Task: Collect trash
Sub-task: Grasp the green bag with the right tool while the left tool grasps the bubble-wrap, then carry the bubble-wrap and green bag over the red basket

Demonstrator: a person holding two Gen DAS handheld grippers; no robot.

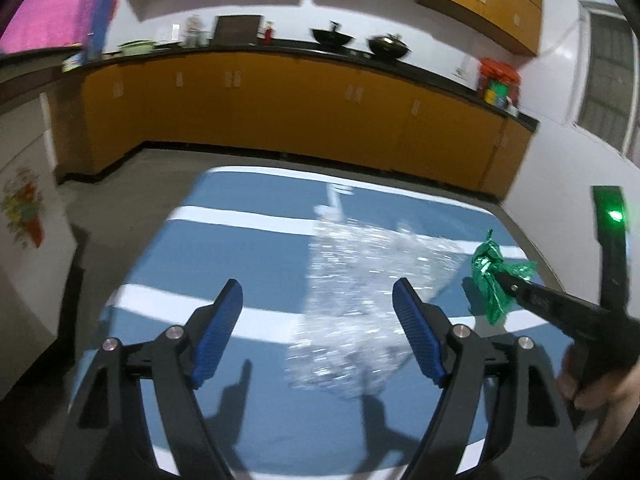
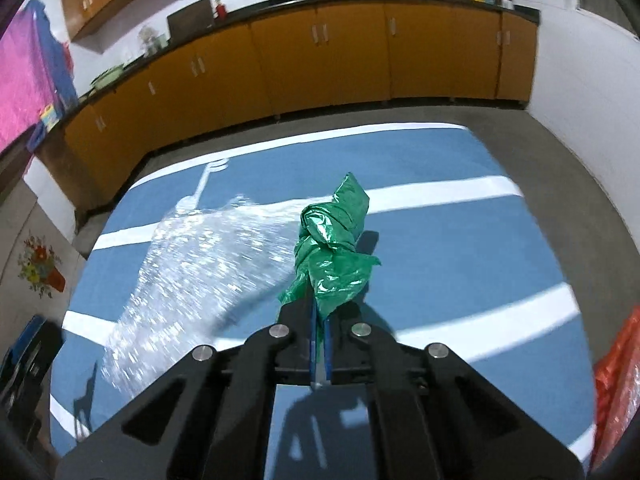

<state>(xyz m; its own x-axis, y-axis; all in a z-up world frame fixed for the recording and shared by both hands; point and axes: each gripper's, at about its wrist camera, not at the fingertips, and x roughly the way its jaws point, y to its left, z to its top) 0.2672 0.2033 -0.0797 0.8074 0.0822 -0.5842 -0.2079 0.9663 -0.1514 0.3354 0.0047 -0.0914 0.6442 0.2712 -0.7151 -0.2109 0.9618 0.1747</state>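
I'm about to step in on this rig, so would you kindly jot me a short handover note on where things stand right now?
Right claw: shut on the green wrapper, lifted off the table.
Left claw: open, empty, above the table beside the clear bag.
Clear bag: lying crumpled on the blue table, to the left of the right claw; a white spoon lies past it.
Done: wrapper picked up.
Left: put the wrapper away, probably into the clear bag; the spoon is not yet collected.
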